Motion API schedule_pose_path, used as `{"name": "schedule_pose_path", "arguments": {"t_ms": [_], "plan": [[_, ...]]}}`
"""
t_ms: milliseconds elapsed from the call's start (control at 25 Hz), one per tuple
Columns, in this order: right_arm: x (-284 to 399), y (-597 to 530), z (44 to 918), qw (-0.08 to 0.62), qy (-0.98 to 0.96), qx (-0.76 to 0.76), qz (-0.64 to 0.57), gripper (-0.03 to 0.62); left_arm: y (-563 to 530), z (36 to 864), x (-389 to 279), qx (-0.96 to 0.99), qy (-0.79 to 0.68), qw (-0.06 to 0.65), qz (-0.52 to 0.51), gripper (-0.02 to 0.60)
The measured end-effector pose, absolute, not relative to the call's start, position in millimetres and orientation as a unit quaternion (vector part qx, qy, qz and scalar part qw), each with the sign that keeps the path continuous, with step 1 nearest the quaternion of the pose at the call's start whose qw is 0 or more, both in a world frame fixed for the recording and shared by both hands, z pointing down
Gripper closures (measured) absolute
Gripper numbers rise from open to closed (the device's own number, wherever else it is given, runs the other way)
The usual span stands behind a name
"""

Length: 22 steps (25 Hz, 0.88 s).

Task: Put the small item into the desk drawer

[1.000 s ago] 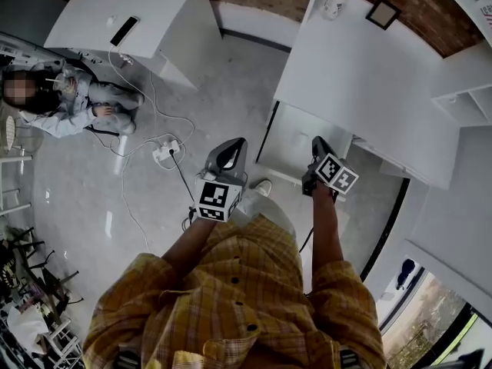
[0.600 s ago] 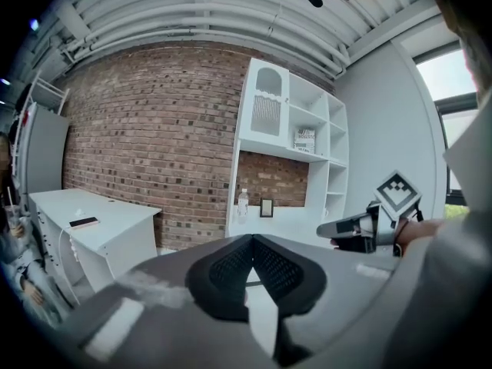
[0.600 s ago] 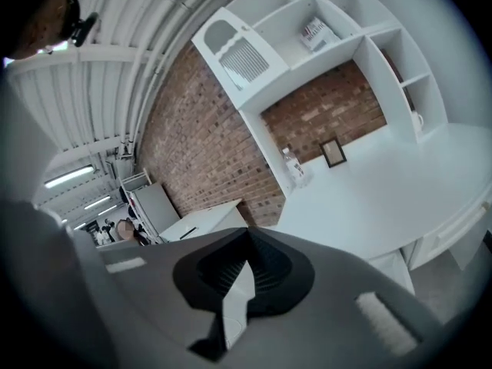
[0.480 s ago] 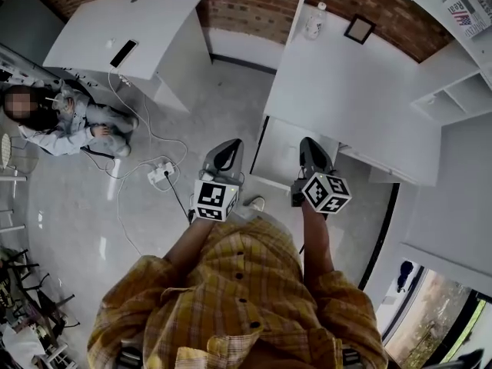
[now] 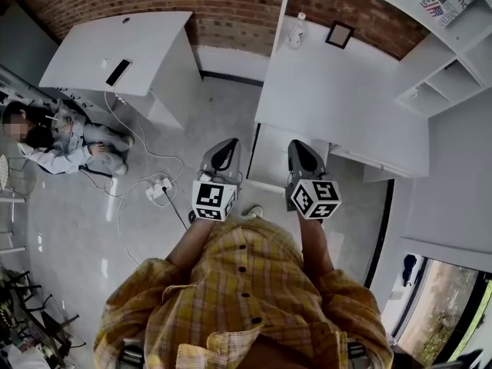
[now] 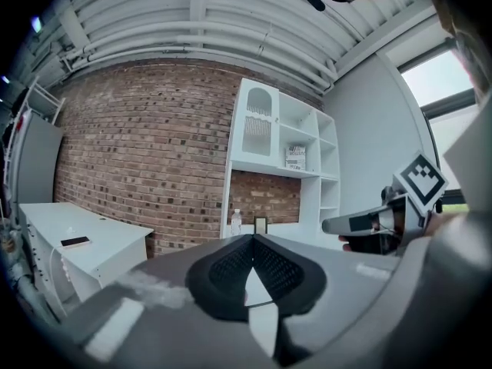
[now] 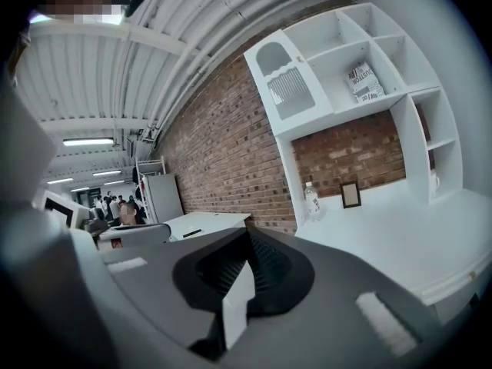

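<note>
We find no small item anywhere near what looks like the drawer (image 5: 270, 158) jutting from under the desk (image 5: 338, 106), and the left gripper (image 6: 252, 238) and right gripper (image 7: 247, 232) hover clenched on nothing (only a bottle (image 5: 297, 31) and frame (image 5: 339, 34) stand far back), so the next move, we judge, is locating and grasping it.

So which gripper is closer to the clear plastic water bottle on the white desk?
Right. The right gripper hangs at the near edge of the white desk, roughly in line with the clear water bottle; the left gripper is further left, beside it.
</note>
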State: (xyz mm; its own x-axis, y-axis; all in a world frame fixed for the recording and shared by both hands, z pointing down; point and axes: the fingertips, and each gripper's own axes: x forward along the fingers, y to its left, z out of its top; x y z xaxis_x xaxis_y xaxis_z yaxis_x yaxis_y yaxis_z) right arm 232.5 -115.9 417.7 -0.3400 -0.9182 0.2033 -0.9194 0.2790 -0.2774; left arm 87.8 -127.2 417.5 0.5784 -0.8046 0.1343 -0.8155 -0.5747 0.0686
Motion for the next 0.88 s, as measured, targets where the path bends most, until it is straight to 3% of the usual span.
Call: {"name": "schedule_pose_path", "arguments": {"t_ms": [880], "plan": [[232.2,-82.6,393.1,0.004,-0.801,0.584,0.128,0.595,-108.1,388.5,105.8,0.901,-0.431,0.027,0.029,0.581]]}}
